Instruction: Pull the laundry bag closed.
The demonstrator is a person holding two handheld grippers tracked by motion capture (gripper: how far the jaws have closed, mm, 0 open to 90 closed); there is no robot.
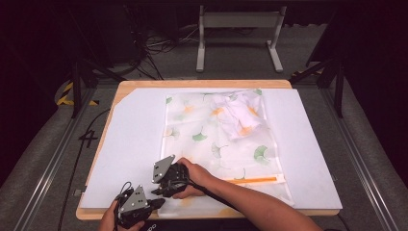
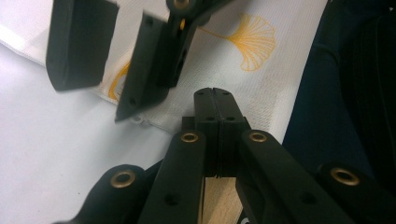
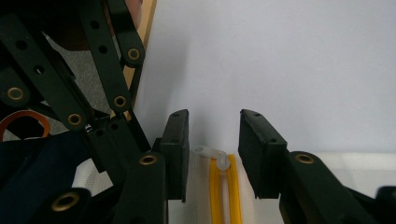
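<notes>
One zipper slider (image 3: 223, 162) lies between the right hand-held gripper (image 3: 214, 156) pads, untouched.

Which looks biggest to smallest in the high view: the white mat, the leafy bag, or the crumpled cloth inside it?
1. White mat
2. Leafy bag, lying on the mat
3. Crumpled cloth, in the bag's far right corner

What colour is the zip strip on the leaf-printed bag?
Orange-yellow zip strip, clearest in the right gripper view.
</notes>
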